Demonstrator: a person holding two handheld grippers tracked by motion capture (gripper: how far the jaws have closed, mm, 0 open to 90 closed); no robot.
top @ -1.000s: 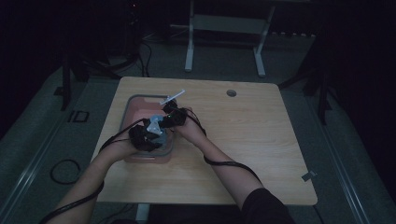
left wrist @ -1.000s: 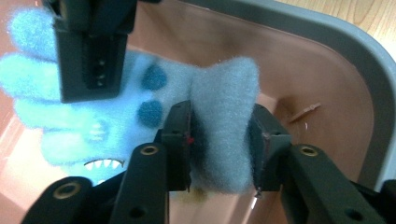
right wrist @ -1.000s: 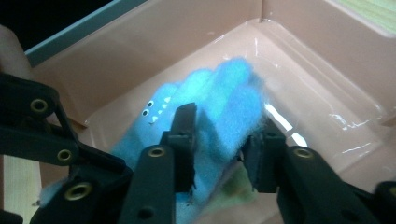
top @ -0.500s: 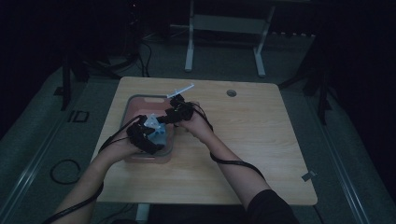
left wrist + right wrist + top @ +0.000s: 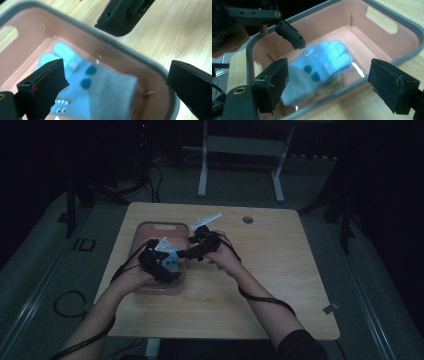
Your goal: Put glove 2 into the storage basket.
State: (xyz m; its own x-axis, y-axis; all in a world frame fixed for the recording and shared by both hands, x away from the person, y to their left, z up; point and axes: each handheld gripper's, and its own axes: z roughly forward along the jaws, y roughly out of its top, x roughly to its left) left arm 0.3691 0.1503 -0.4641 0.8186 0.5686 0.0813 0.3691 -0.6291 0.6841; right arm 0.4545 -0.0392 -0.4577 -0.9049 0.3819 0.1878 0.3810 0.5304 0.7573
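**Worktop and room check: blue glove lies in pink tub, both tools wide**

The worktop (image 5: 260,285) is a pale wood-grain board with rounded corners and a round grommet hole (image 5: 247,219) at about 1 o'clock. It stands in a dim room on grey carpet; a white desk frame (image 5: 240,165) stands beyond it at 12 o'clock, and dark cable loops lie on the floor at 8 o'clock.

A pink tub (image 5: 150,229) with a grey rim sits left of centre, at roughly 10 o'clock. Inside it lies a light blue glove (image 5: 317,67) with darker blue dots, blurred in both gripper views.

The left tool (image 5: 160,265) hangs over the tub at the 6 o'clock end. Its jaws have just been opening and stand wide, with the glove below and between them, not pinched.

The right tool (image 5: 192,252) is at the tub's 3 o'clock rim. Its jaws have likewise just been opening and stand wide, clear of the glove.
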